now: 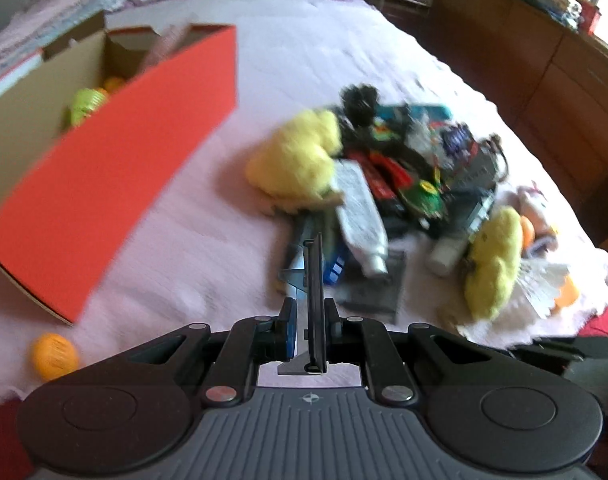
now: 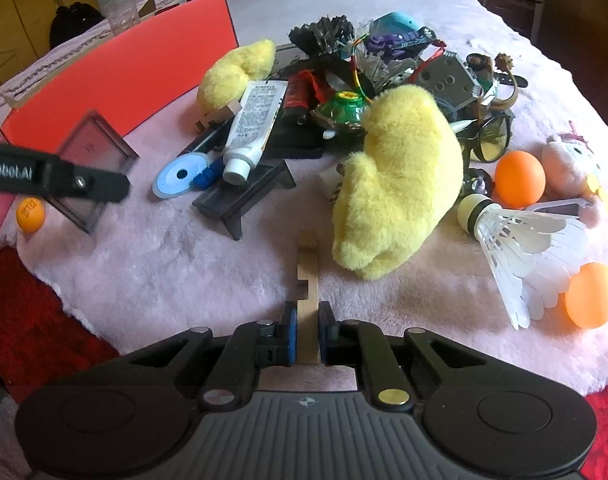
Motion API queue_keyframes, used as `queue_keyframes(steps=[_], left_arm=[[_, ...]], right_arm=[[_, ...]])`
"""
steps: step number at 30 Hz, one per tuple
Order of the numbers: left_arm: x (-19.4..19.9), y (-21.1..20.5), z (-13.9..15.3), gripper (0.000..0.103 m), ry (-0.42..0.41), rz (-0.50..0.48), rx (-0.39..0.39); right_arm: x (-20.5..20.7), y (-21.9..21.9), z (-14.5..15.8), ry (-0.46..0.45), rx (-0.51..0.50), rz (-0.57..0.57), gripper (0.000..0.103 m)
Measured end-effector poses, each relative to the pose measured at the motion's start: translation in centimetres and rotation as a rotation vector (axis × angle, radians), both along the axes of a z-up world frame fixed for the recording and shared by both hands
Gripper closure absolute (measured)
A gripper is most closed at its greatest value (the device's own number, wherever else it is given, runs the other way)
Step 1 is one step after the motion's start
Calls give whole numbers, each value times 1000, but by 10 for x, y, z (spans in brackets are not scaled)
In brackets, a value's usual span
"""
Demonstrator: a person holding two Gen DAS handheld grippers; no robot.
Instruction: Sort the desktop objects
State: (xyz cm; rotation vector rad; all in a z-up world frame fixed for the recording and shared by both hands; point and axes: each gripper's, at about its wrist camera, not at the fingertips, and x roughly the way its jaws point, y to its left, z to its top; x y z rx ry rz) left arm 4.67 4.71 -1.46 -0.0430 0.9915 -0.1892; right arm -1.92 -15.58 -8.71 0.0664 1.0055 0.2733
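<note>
My left gripper (image 1: 309, 324) is shut on a dark, smoky transparent plastic lid (image 1: 315, 300), held edge-on above the pink blanket; the right wrist view shows that lid (image 2: 92, 160) in the left gripper's finger (image 2: 64, 178) beside the red box. My right gripper (image 2: 307, 328) is shut on a notched wooden piece (image 2: 308, 280), low over the blanket in front of a yellow plush (image 2: 400, 176). A pile of mixed items (image 2: 344, 92) lies beyond: a white tube (image 2: 256, 124), a second yellow plush (image 2: 236, 72), glasses, a shuttlecock (image 2: 512, 236).
An open red cardboard box (image 1: 116, 168) stands at the left with a green toy (image 1: 86, 104) inside. Orange balls lie on the blanket (image 1: 54, 356) (image 2: 520, 178) (image 2: 592, 300). A pink plush (image 2: 572, 168) sits at the right. Red fabric borders the blanket's near edge.
</note>
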Motion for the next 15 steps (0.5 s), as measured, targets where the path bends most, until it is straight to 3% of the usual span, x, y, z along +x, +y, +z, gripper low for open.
queue_keyframes(steps=[4,9,15], left_arm=[[14,17,19,89,-30,41,42],[33,44,58,89,-115,99,66],[73,85,95,88,-171,183,111]], right_arm=[[0,1,20,-16,71,9,91],[6,15,47,-77,81,58,91],[13,31,55,-77,89,95,91]])
